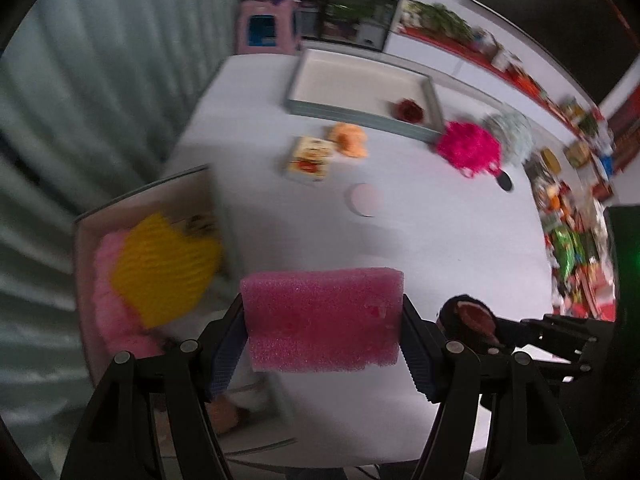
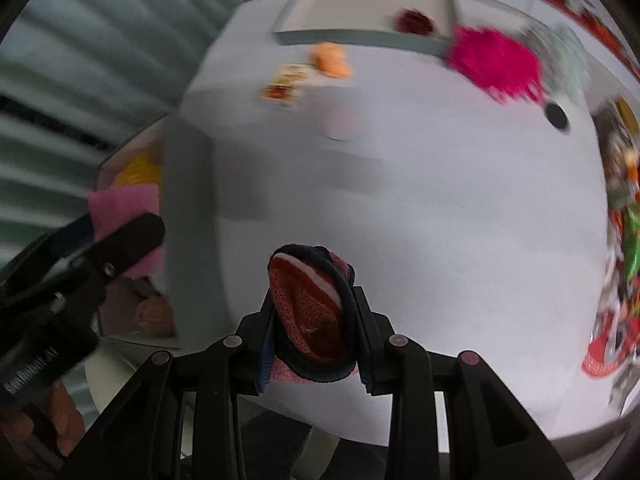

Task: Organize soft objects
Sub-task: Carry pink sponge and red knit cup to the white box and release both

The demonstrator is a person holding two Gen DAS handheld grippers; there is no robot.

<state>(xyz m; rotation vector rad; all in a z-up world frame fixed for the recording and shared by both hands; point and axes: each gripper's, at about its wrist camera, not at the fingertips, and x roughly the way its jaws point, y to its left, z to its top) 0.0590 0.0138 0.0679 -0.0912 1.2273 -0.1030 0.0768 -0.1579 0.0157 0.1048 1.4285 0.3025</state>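
Off the table's left edge sits an open cardboard box [image 1: 86, 248], already holding a yellow ribbed sponge [image 1: 164, 264] lying on something pink and fluffy. Just right of it, raised above the white table [image 1: 420, 240], the left gripper [image 1: 322, 322] is clamped on a pink foam block [image 1: 320, 316], one pad pressed into each short end. The block's long axis runs straight across from jaw to jaw, level, with a broad face turned towards the camera. Next along, the right gripper [image 2: 314, 322] is closed narrowly on a rolled red-and-navy sock [image 2: 312, 312]; the roll stands on end between the pads, its open mouth facing up and out.

The risk, to my eye, is the box: lowered as it is held, the foam may lie across the yellow sponge and catch on a wall unless it is turned to fit. The sock is springy and held low, so a quick swing might work it loose. With the two grippers this close side by side, they might knock together over the box.

Farther back lie a small printed packet [image 1: 310, 158], an orange plush [image 1: 348, 138], a grey tray [image 1: 304, 110] and a magenta pompom [image 1: 468, 144].
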